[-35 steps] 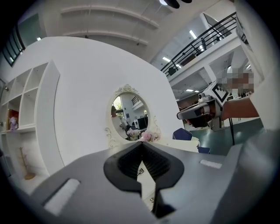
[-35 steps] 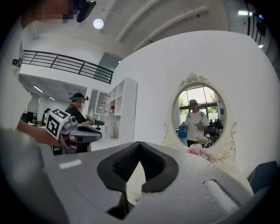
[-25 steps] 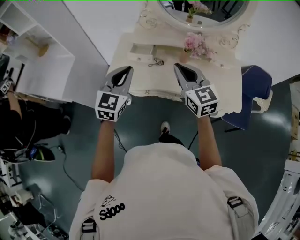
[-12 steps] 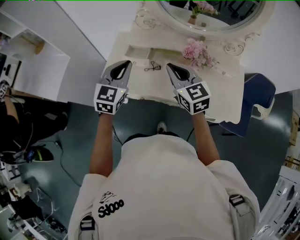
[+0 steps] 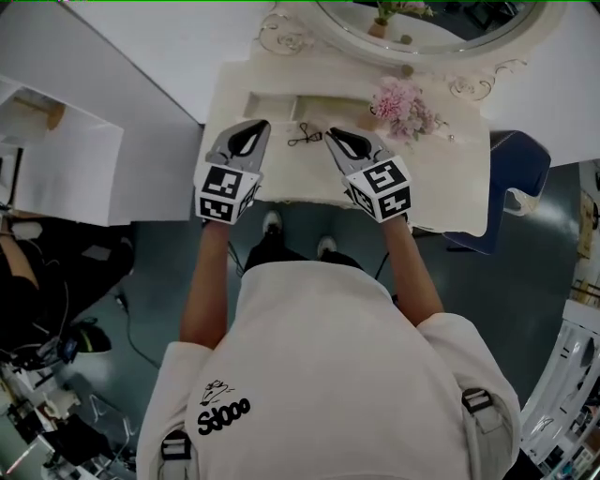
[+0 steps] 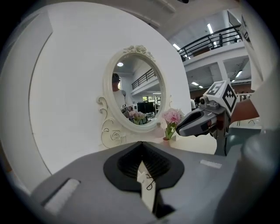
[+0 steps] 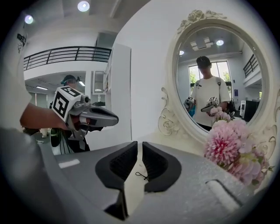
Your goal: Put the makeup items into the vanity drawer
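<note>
A black eyelash curler (image 5: pixel 305 134) lies on the cream vanity table (image 5: pixel 441 178), between my two grippers. It also shows through the jaw gaps in the left gripper view (image 6: pixel 148 183) and the right gripper view (image 7: pixel 141 176). Just behind it a shallow drawer (image 5: pixel 269 105) stands open. My left gripper (image 5: pixel 257 125) (image 6: pixel 140 143) hovers left of the curler, shut and empty. My right gripper (image 5: pixel 330 135) (image 7: pixel 140 143) hovers right of it. Its jaws are opening to a narrow slit with nothing between them.
An oval mirror (image 5: pixel 422 19) in an ornate frame stands at the back of the table. A vase of pink flowers (image 5: pixel 403 101) sits to the right of the curler. A blue chair (image 5: pixel 516 159) is at the right and a white shelf unit (image 5: pixel 56 159) at the left.
Both grippers have moved forward over the table's front edge and closer to the curler. The vanity now sits nearer in the head view.
</note>
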{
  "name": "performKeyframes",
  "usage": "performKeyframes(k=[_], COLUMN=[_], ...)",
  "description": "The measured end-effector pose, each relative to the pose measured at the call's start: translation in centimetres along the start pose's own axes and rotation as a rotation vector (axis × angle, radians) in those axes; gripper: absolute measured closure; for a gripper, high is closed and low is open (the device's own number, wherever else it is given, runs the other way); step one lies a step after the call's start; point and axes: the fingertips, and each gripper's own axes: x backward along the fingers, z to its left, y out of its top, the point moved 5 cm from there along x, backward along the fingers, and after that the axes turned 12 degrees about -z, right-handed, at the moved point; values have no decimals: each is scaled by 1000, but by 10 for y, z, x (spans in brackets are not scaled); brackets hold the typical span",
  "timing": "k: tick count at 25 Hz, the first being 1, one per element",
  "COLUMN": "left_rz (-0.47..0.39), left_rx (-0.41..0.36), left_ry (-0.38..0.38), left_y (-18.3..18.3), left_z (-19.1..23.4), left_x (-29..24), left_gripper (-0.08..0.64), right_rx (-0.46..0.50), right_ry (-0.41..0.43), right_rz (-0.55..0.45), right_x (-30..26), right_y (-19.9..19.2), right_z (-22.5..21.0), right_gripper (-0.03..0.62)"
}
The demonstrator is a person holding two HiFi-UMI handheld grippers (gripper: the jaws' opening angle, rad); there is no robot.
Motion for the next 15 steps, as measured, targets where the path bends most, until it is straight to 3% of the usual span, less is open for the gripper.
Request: performKeyframes(k=[4, 9, 15], left_rz=[27, 55, 99], left_rx=[6, 10, 59], left_ry=[-76, -165, -231], left_y=[-24, -50, -83], left_z=[17, 34, 46], left_x=[-12, -24, -28], left_gripper=[541, 541, 541], right_rx=[35, 95, 92], right_ry=[-34, -53, -66], right_rz=[106, 245, 365], right_x=[-21, -44, -70], right_y=[-28, -66, -105], right_z=[-2, -8, -12], right_gripper=[515, 515, 514])
